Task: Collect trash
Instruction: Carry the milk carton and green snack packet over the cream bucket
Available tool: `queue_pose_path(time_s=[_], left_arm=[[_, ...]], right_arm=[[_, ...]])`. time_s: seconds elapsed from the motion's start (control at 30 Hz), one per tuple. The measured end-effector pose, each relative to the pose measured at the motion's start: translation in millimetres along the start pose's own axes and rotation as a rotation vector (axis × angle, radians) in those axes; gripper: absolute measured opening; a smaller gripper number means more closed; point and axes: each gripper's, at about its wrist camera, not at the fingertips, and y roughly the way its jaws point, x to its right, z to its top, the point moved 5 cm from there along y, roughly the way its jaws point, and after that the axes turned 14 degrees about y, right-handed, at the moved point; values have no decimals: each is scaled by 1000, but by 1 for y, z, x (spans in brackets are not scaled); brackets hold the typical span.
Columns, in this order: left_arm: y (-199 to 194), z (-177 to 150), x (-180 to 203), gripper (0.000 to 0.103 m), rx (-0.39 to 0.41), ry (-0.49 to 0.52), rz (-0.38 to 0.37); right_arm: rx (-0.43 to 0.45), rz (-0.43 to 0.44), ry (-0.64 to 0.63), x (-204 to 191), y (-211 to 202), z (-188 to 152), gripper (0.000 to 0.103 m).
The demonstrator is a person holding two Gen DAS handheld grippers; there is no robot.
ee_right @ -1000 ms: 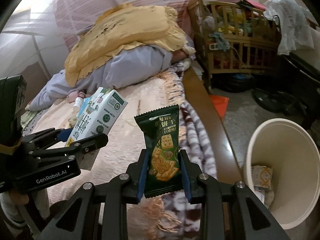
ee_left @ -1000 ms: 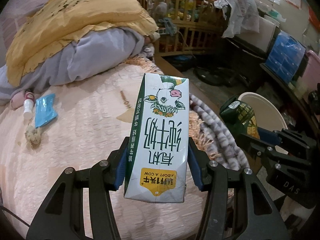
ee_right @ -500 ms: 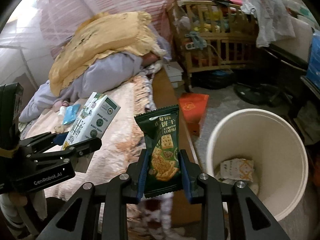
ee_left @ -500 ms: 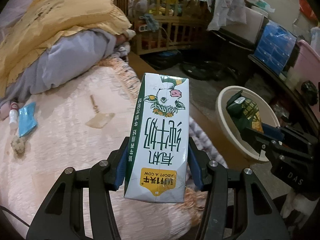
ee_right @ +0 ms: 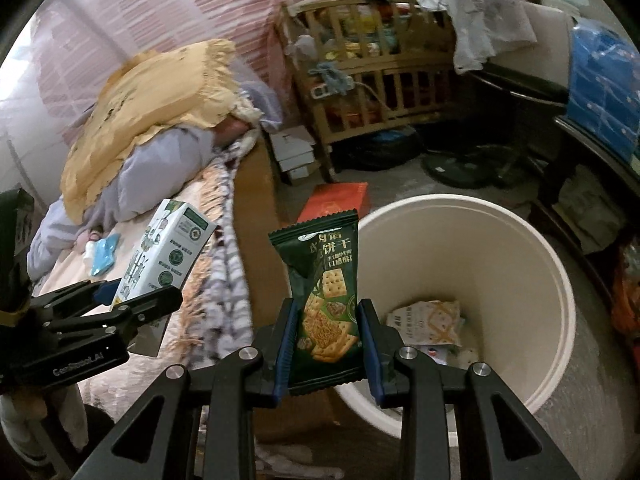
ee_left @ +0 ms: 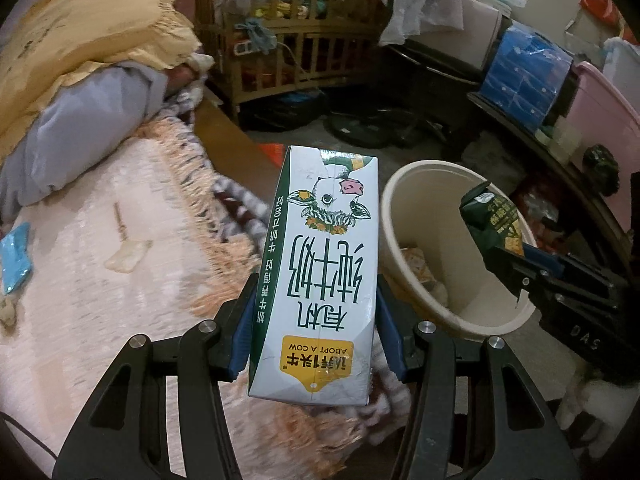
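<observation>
My left gripper (ee_left: 316,320) is shut on a white and green milk carton (ee_left: 320,264), held upright over the bed's fringed edge; it also shows in the right wrist view (ee_right: 160,256). My right gripper (ee_right: 326,344) is shut on a dark green cracker packet (ee_right: 324,292), held at the near left rim of a cream waste bin (ee_right: 520,264). The bin (ee_left: 408,200) stands on the floor beside the bed and holds some crumpled wrappers (ee_right: 428,320). The packet (ee_left: 492,220) hangs over the bin in the left wrist view.
The bed (ee_left: 80,280) carries a blue wrapper (ee_left: 14,256), a small stick (ee_left: 120,220) and piled yellow and grey bedding (ee_left: 80,60). A wooden cot (ee_right: 380,80), a red box (ee_right: 336,200) on the floor and cluttered shelves (ee_left: 540,80) surround the bin.
Both grippers have swung right, away from the bed toward the bin. The bin is now larger and closer in both views. Both items stay gripped.
</observation>
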Motion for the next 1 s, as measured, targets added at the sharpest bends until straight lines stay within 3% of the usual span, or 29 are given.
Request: queue_pose_path(time_s=[1.0], left_arm=[[62,44,74,52,-49,41,-196]], right_arm=[[5,-83,157,77,9,8,29]])
